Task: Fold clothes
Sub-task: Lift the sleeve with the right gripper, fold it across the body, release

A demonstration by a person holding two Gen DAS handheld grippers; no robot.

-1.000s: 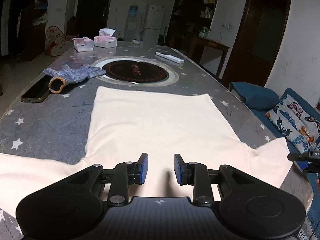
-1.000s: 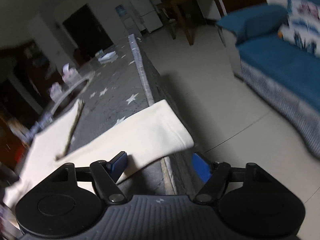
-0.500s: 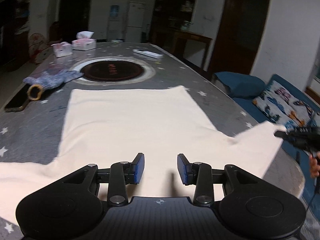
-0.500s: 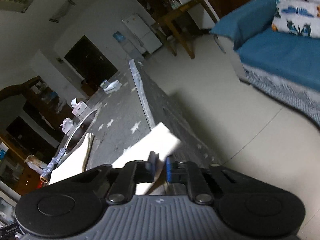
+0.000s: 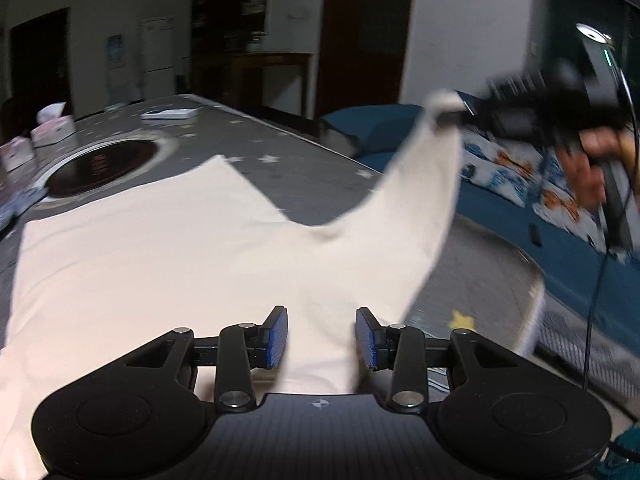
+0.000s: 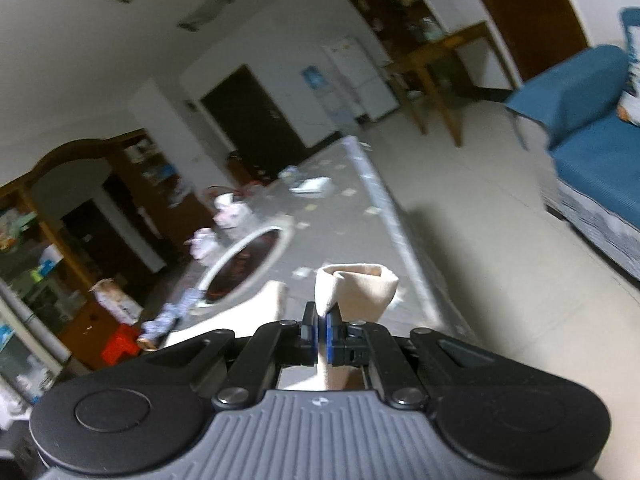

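My left gripper (image 5: 321, 338) is open. Its two blue pads (image 5: 276, 336) are apart, and they hang just over the near part of the shirt (image 5: 160, 264). Nothing is between them but air, with the cloth under them.

The shirt is cream colored. Most of it lies flat on the gray table (image 5: 312, 176) with the little stars. It fills the near side of the table, right up to my left gripper.

My right gripper (image 6: 321, 332) is closed tight on the sleeve (image 6: 360, 288) of the shirt. The pads (image 6: 308, 330) pinch the cloth, and the end of the sleeve sticks up past them in a small curl. From my left camera I can see the sleeve (image 5: 420, 200) lifted high off the table on the right side. It stretches up from the flat shirt to my right gripper (image 5: 448, 116). My right hand (image 5: 600, 152) holds the handle there, and that part looks blurry.

Past the shirt, in the middle of the table, is a dark round plate (image 5: 100, 160) with a shiny ring around it. A white flat box (image 5: 170, 113) lies farther back. Tissue boxes (image 5: 52, 130) sit at the far left of the table.

Off to the right of the table is a blue sofa (image 5: 560, 248) with a picture pillow (image 5: 516, 172) on it. A white fridge (image 5: 158, 46) stands by the far wall.
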